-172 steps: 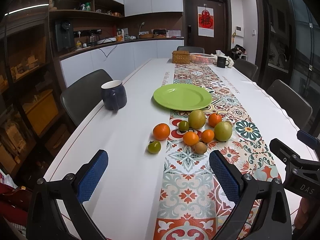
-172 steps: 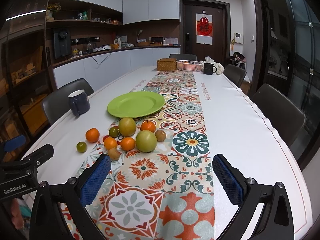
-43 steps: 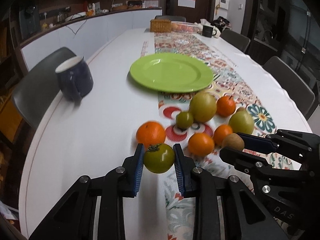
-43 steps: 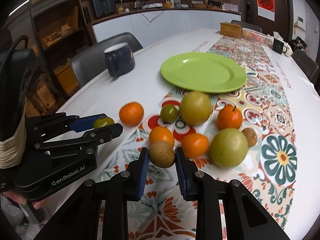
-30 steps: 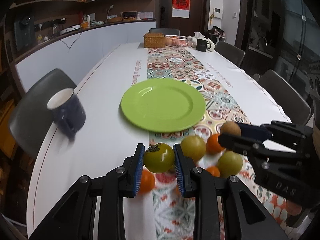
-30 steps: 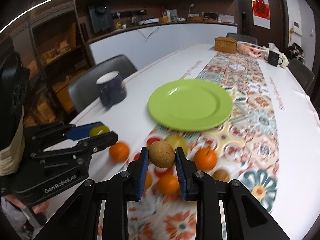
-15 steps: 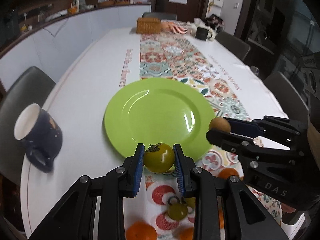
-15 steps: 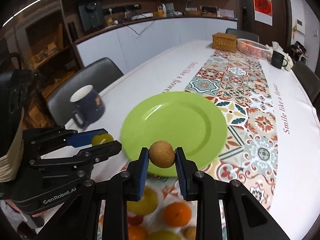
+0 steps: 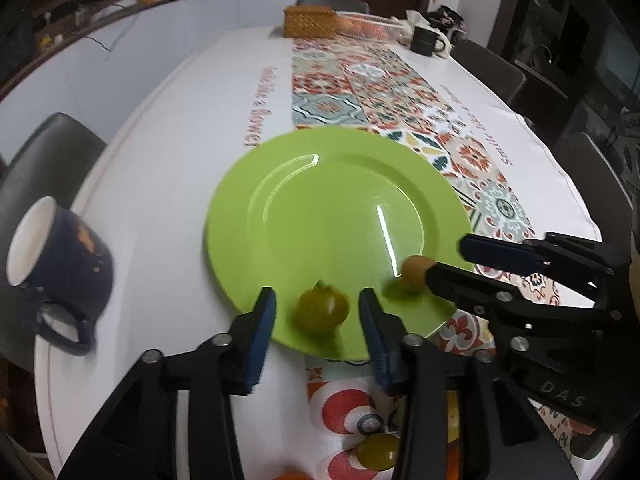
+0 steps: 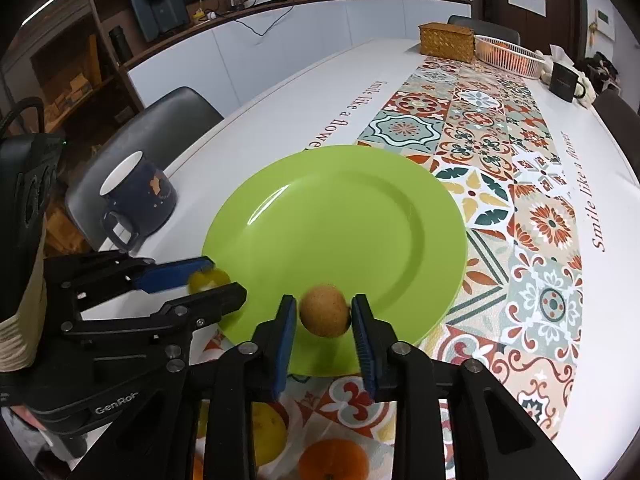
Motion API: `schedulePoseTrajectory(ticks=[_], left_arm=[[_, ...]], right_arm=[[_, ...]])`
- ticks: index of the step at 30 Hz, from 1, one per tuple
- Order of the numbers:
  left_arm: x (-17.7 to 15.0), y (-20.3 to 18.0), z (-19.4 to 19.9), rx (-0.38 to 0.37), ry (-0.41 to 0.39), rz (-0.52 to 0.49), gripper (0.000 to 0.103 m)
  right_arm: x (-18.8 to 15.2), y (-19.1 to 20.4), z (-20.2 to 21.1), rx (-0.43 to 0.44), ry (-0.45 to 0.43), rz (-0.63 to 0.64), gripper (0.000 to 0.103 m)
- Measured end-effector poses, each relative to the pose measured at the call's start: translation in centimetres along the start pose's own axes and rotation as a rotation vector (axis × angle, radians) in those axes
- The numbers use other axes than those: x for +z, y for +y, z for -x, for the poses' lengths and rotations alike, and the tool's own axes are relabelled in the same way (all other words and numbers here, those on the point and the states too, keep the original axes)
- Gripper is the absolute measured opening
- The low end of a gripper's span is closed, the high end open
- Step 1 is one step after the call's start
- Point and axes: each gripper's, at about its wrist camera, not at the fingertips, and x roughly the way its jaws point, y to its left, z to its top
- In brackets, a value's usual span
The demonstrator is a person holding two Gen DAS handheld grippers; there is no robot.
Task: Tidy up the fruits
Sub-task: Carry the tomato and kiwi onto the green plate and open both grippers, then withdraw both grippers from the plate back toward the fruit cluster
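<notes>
We hold both grippers tilted steeply down over the near rim of a green plate (image 9: 280, 184), side by side. The left gripper (image 9: 318, 314) has its jaws opening; a green tomato (image 9: 321, 312) sits between the blue pads with clear gaps on both sides, on the plate's near edge, its stem tuft pointing up. The right gripper (image 10: 323, 318) is also opening; a round brown fruit (image 10: 323, 311) lies between its pads, a gap on the left, the right pad touching or nearly so, we cannot tell which. It rests low on the plate's near rim; being nearly round, it shows no clear long axis.

Under our grippers, closer to us, more fruit lies on the patterned runner (image 10: 500, 184), including an orange (image 10: 332, 460). The plate sits half on the runner, half on the white table (image 9: 168, 152). To the left stands a dark blue mug (image 10: 138, 200), handle toward us. At the far end are a wicker box (image 10: 446, 42), a pink basket (image 10: 506, 56) and a black mug (image 10: 564, 76), with grey chairs and a kitchen counter beyond.
</notes>
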Motion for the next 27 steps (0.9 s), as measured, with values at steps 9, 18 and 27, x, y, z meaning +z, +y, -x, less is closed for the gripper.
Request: schedulePoseTrajectory(ticks=[9,18,27], left_arm=[[-2.3,0.3,5.4,0.06,-0.099,0.019,0.062],[-5.2,-1.3,12.5,0.106,-0.257,0.015,0.077],[-8.6,-2.8,16.6,0.097,-0.322,0.017,0.085]], right_arm=[[-2.4,1.2,4.8,-0.07,-0.101,0.019,0.048],[-5.1,3.9,11.1,-0.058,-0.227,0.055,0.056],[-7.6,4.7,15.1,-0.062,-0.302,0.047,0.065]])
